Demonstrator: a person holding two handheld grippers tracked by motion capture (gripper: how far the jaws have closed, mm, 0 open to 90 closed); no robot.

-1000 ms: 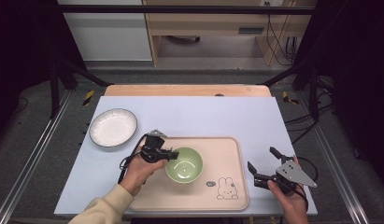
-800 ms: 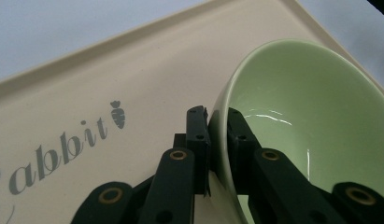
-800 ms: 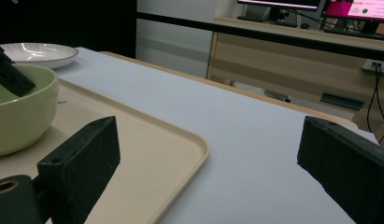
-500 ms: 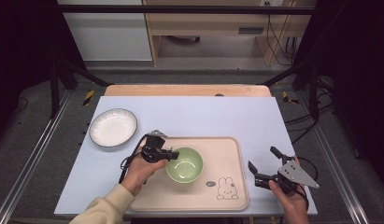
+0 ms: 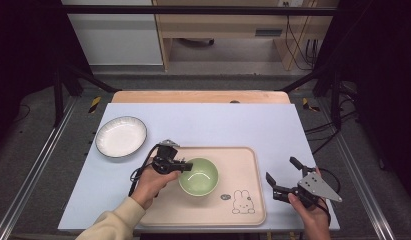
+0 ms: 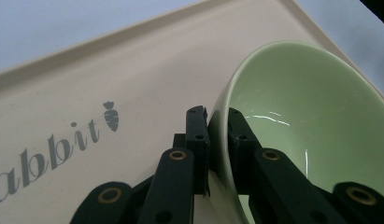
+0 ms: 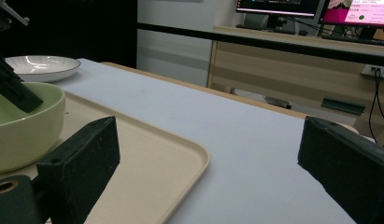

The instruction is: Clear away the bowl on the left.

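The left gripper (image 5: pixel 187 165) was clamped on the near-left rim of the pale green bowl (image 5: pixel 199 176), one jaw inside the rim and one outside, as the left gripper view showed with the bowl (image 6: pixel 311 121) filling its right side; the bowl stood on the beige tray (image 5: pixel 243 155), left of the tray's rabbit drawing (image 5: pixel 240 202) and toward the tray's middle. The right gripper (image 5: pixel 284 176) hovered just off the tray's right edge over the pale blue table top (image 5: pixel 218 120), its jaws spread wide and holding nothing; a white plate (image 5: pixel 121 136) lay on the table beyond the tray's left corner, apart from it.
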